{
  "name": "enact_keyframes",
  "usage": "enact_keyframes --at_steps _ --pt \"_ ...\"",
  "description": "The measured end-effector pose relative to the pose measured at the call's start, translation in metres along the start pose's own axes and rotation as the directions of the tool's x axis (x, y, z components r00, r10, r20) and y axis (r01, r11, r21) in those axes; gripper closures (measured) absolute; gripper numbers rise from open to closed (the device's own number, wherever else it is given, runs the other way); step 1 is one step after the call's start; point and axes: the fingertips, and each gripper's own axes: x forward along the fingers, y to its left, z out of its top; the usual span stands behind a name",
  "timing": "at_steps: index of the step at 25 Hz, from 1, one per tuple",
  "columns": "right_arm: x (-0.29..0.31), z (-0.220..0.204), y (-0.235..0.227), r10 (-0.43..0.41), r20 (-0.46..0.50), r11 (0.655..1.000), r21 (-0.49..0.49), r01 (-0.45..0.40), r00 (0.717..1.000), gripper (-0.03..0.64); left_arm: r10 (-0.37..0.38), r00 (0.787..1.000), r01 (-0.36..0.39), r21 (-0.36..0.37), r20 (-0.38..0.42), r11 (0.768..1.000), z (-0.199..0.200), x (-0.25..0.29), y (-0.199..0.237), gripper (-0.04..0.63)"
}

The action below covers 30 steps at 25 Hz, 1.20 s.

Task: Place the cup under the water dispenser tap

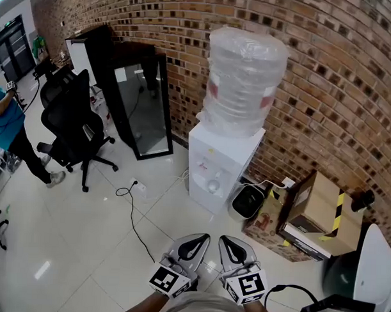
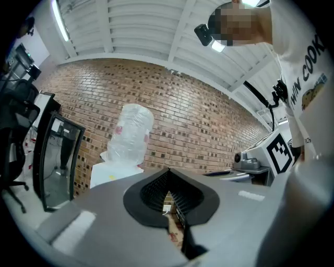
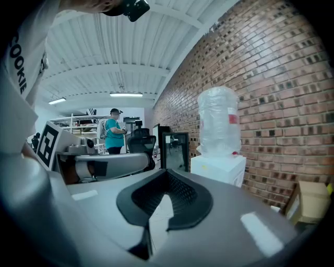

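While the black-ribbed left gripper and right gripper are pinched together on nothing, the boxy white plastic water dispenser stands at twelve o'clock against a rough red brick wall, under a crinkly film-wrapped bottle; whether the pale round shape in its recess is the cup, I cannot tell; a black cable snakes at eleven o'clock; brown cardboard boxes at two.
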Motion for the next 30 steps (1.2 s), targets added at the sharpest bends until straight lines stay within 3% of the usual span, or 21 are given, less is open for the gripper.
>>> enact_keyframes --at_steps 5,12,16,30 --pt "-0.048 -0.012 -0.002 -0.006 0.016 1.000 0.019 0.005 1.000 0.611 0.005 1.000 -0.005 0.013 -0.011 1.000 -0.011 -0.013 -0.049 0.609" --pt "-0.109 -0.022 0.010 0.029 0.044 0.999 0.017 -0.029 0.999 0.611 0.069 0.998 -0.069 0.017 -0.009 0.997 -0.020 -0.037 -0.103 0.609" --pt "-0.132 -0.024 0.026 0.057 0.048 0.998 0.024 -0.059 0.997 0.611 0.071 0.997 -0.070 0.066 -0.010 0.995 -0.012 -0.050 -0.131 0.608" --pt "-0.159 -0.021 0.083 0.088 0.057 0.996 -0.010 -0.087 0.995 0.612 0.066 0.998 -0.065 0.069 -0.009 0.996 -0.004 -0.102 -0.154 0.609"
